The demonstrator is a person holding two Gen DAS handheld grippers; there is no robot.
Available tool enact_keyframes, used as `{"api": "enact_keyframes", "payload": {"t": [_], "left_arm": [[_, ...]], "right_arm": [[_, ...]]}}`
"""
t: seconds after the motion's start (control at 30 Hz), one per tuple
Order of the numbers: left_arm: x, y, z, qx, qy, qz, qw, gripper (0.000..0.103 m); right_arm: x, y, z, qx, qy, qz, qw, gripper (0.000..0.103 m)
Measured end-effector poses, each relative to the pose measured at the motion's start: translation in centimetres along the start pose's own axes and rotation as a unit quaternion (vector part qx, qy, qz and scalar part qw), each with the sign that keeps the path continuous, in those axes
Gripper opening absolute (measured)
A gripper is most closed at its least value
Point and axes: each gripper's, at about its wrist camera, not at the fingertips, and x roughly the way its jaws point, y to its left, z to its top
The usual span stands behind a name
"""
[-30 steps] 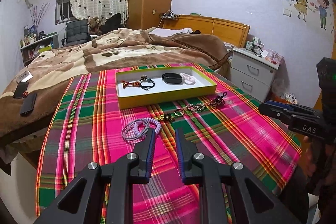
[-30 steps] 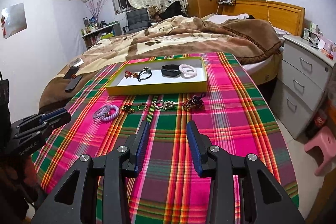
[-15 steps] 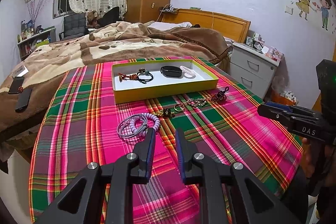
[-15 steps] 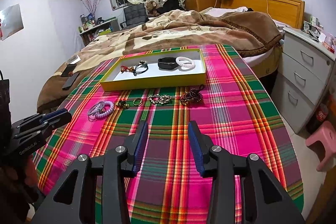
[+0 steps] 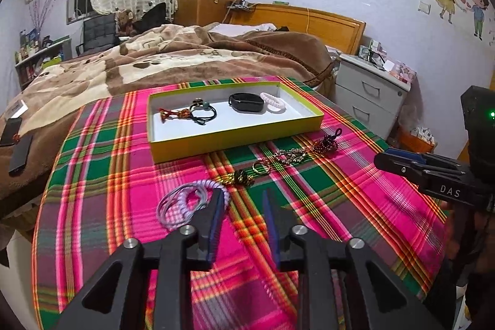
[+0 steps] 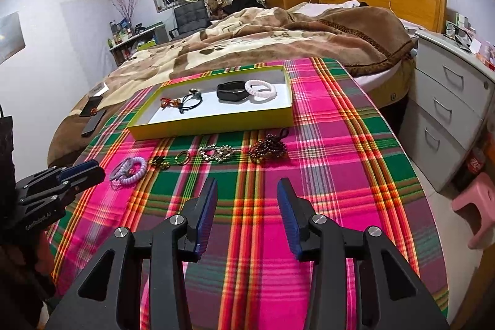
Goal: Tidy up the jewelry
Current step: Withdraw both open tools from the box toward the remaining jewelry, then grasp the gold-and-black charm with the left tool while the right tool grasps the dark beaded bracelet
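On the pink-and-green plaid tablecloth (image 5: 102,175), the left gripper (image 5: 243,197), jaws opening and empty, hangs just beside the lilac coil hair ties (image 5: 185,200), likely its next pick for the shallow yellow-walled tray (image 5: 235,138), while the right gripper (image 6: 247,190) stands spread and empty.

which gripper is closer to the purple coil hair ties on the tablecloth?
Left. The left gripper is opening, with its left finger tip right beside the purple coil hair ties, nothing between the fingers. The right gripper sits further right, clearly apart from them.
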Motion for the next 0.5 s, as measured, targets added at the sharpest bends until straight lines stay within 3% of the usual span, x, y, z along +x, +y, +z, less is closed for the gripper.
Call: {"api": "enact_keyframes", "payload": {"t": [0.5], "left_arm": [[6.5,0.2,2.0,0.019,0.049,-0.013,0.9986,0.027]], "right_arm": [[5.7,-1.9,2.5,0.000,0.035,-0.013,0.999,0.041]]}}
